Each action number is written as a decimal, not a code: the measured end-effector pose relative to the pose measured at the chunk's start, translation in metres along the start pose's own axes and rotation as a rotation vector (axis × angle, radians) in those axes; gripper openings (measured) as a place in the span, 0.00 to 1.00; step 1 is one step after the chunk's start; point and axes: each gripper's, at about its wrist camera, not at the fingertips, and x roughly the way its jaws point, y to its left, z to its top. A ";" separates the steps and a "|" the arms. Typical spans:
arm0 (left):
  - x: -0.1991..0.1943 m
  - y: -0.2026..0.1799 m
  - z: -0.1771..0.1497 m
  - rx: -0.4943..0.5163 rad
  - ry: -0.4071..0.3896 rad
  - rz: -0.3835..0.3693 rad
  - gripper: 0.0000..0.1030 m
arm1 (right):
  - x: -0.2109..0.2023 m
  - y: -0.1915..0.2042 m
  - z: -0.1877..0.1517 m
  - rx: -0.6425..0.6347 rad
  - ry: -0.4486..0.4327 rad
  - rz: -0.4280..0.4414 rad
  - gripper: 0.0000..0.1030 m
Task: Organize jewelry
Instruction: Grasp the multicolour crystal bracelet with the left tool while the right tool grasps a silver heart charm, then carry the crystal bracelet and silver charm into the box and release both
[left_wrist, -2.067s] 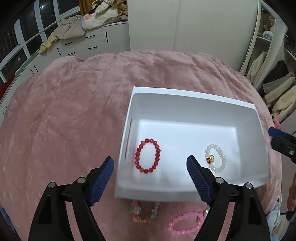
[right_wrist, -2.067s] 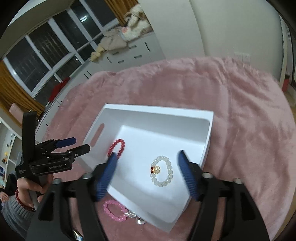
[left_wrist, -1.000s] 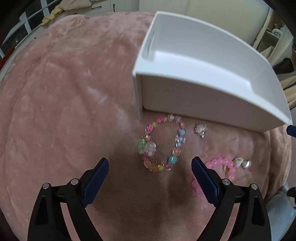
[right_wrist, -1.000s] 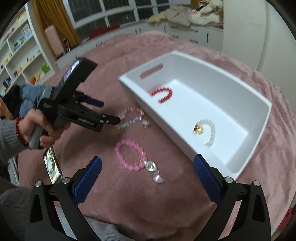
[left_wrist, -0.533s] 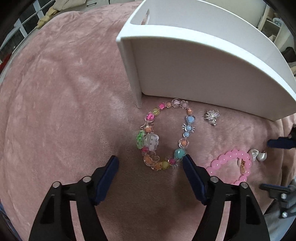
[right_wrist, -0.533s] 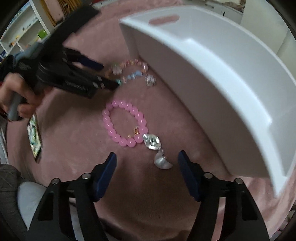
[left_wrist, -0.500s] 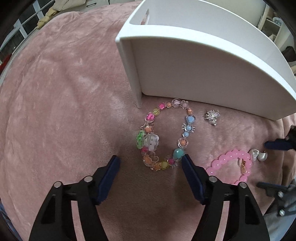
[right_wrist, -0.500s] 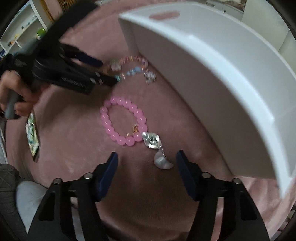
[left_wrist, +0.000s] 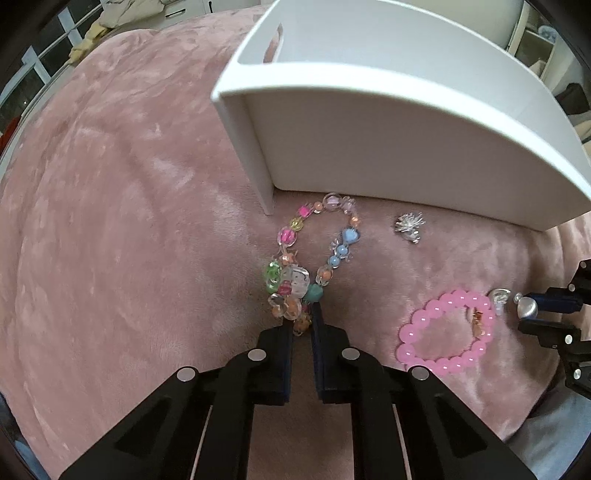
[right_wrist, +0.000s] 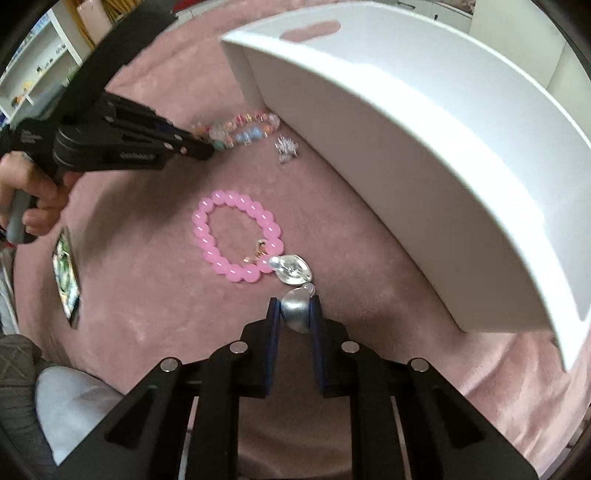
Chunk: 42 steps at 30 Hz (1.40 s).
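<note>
- Pinching the near end of the multicolour bracelet (left_wrist: 310, 266), the left gripper (left_wrist: 301, 321) has just closed on its beads; it lies on the pink blanket (left_wrist: 129, 221) just beside the white box (left_wrist: 406, 147).
- Right gripper (right_wrist: 295, 314), jaws just closed, clamps the silver charm (right_wrist: 295, 306) of the pink bracelet (right_wrist: 236, 236).
- Both strands look light and floppy, with slick, round beads; I judge the flat charm the surer hold.
- Lifted, each would likely dangle and swing.

Glossy pink beads (right_wrist: 236, 236), shiny silver charm (right_wrist: 295, 310), plush blanket (left_wrist: 129, 221).
</note>
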 end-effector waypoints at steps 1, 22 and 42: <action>-0.003 0.000 0.000 -0.001 -0.004 -0.005 0.14 | -0.004 0.000 0.000 -0.001 -0.008 0.000 0.16; -0.110 0.000 0.008 0.000 -0.194 -0.090 0.13 | -0.084 0.011 0.009 0.010 -0.165 -0.038 0.16; -0.170 -0.019 0.029 0.045 -0.321 -0.124 0.13 | -0.122 -0.005 0.018 0.085 -0.288 -0.103 0.16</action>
